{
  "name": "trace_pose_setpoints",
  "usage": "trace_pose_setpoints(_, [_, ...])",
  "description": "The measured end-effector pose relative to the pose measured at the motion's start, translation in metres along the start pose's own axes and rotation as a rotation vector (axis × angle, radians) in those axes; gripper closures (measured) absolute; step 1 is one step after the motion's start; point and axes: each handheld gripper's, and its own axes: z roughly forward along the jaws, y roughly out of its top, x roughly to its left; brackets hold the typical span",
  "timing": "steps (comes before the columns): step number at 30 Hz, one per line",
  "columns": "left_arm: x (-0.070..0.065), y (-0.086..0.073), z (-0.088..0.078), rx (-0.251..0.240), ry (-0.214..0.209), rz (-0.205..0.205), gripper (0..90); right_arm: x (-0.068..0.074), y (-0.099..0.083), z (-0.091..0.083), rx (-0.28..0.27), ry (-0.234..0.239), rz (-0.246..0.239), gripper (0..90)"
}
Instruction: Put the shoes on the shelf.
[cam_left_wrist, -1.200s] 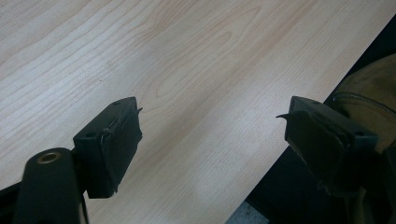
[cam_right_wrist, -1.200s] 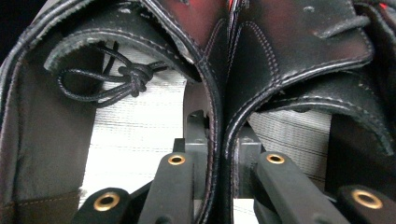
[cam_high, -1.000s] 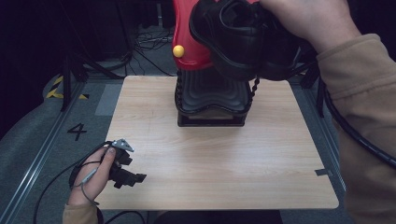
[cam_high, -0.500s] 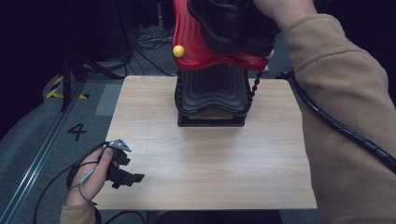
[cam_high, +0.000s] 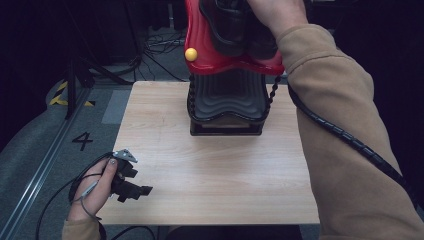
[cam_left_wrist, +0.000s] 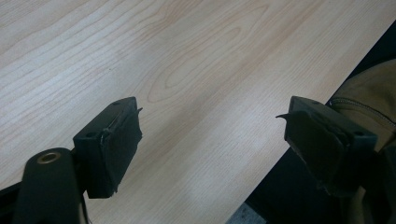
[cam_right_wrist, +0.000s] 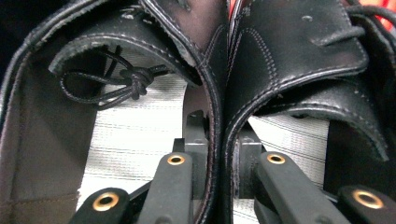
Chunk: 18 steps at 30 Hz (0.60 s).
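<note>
- High view: a pair of black shoes (cam_high: 240, 25) hangs in the right hand (cam_high: 275, 12) at the top edge, above a red stand (cam_high: 200, 45) with a yellow knob (cam_high: 190, 54). Under the red top sits a black ribbed base (cam_high: 227, 102) on the far middle of the wooden table (cam_high: 210, 175). The shoes lie directly over the stand, toes pointing near-left in the picture, so the way down looks like the line the next move turns on. A coiled cable (cam_high: 345, 137) trails along the tan sleeve (cam_high: 345, 150).
- High view, near left corner: the left gripper (cam_high: 142, 190) rests at the table edge in the left hand (cam_high: 97, 187), well apart from the stand; the right hand is by far the nearer.
- Left gripper view: jaws stand wide apart with nothing between them, bare wood beneath.
- Right gripper view: the right gripper (cam_right_wrist: 223, 154) pinches the two inner side walls of the shoes together, one jaw inside each shoe; a knotted lace (cam_right_wrist: 135, 79) lies in the left one.
</note>
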Motion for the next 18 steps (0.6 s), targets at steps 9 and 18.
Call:
trace_pose_setpoints(9, [0.000,0.000,0.000,-0.002,0.001,0.000,19.3,-0.002,-0.002,0.019,-0.021,-0.012,0.039,80.4])
trace_pose_setpoints(18, [0.000,0.000,0.000,0.005,0.000,0.003,19.1,0.003,-0.001,0.033,-0.026,-0.014,0.038,79.5])
